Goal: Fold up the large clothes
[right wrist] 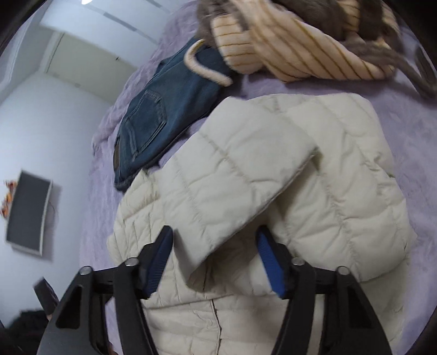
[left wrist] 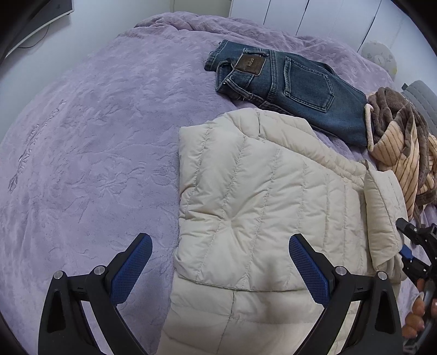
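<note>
A cream quilted puffer jacket [left wrist: 259, 191] lies on the purple bedspread [left wrist: 95, 136], partly folded, with its sides turned in. My left gripper [left wrist: 221, 254] hangs open and wide above the jacket's lower left edge, one finger over the bedspread, the other over the jacket. In the right wrist view, a folded-over sleeve [right wrist: 232, 177] of the jacket [right wrist: 341, 191] runs down between the fingers of my right gripper [right wrist: 215, 245]. Its jaws stand apart and the pads do not press on the sleeve. The right gripper [left wrist: 412, 245] also shows at the jacket's right edge, with a hand [left wrist: 415, 314] on it.
Folded blue jeans [left wrist: 295, 87] lie beyond the jacket. A brown and peach striped fleece garment [left wrist: 401, 144] is heaped to their right. White wardrobe doors [left wrist: 300, 16] stand behind the bed. A dark monitor [right wrist: 27, 210] is off the bed's left side.
</note>
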Demonstrator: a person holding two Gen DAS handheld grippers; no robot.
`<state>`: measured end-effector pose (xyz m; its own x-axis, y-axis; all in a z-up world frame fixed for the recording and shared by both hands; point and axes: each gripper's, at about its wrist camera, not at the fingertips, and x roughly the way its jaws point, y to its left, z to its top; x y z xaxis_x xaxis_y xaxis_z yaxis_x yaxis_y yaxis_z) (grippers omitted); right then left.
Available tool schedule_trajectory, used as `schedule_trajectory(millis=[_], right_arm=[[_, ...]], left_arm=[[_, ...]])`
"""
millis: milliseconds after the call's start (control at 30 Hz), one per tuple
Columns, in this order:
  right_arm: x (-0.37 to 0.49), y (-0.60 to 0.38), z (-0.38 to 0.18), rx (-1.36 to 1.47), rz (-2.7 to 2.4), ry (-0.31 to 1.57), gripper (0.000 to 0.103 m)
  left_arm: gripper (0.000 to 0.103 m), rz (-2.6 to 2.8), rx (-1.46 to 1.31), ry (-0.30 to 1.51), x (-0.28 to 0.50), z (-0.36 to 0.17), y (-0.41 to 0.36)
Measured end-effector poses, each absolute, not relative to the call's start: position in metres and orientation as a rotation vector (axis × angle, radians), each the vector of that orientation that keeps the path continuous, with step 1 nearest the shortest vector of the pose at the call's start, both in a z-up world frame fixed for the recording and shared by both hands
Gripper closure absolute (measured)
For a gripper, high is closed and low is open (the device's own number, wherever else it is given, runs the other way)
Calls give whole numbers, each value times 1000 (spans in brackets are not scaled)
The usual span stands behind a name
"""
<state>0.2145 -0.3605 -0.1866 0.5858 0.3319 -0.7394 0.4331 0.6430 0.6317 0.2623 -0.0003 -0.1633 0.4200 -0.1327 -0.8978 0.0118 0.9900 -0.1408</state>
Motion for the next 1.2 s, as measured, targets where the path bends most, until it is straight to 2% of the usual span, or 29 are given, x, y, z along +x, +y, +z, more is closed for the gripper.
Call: schedule_trajectory(millis=[33, 100, 333, 533, 767, 867, 933, 1200], right_arm=[[219, -368, -191, 947, -78, 974, 74], [232, -370, -189, 921, -53, 952, 94], [263, -284, -144, 419, 190, 929, 95], [247, -199, -157, 36, 344, 1009, 95], [241, -179, -179, -50, 367, 1098, 94], [237, -190, -174, -13, 355, 1107, 80], [233, -202, -170, 24, 343, 1102, 57], [219, -240, -166, 132, 299, 1113, 56]], left_arm=[[2, -99, -125, 1138, 263, -164, 0], [2, -127, -157, 1149, 266, -165, 3], [2, -315, -502, 1157, 281, -163, 36], [2, -487, -653, 1179, 290, -167, 37], [2, -574, -697, 1241, 300, -183, 13], [2, -571, -661, 1279, 306, -192, -1], [2, -577, -624, 1293, 308, -195, -11], [3, -564, -516, 1311, 318, -198, -44]])
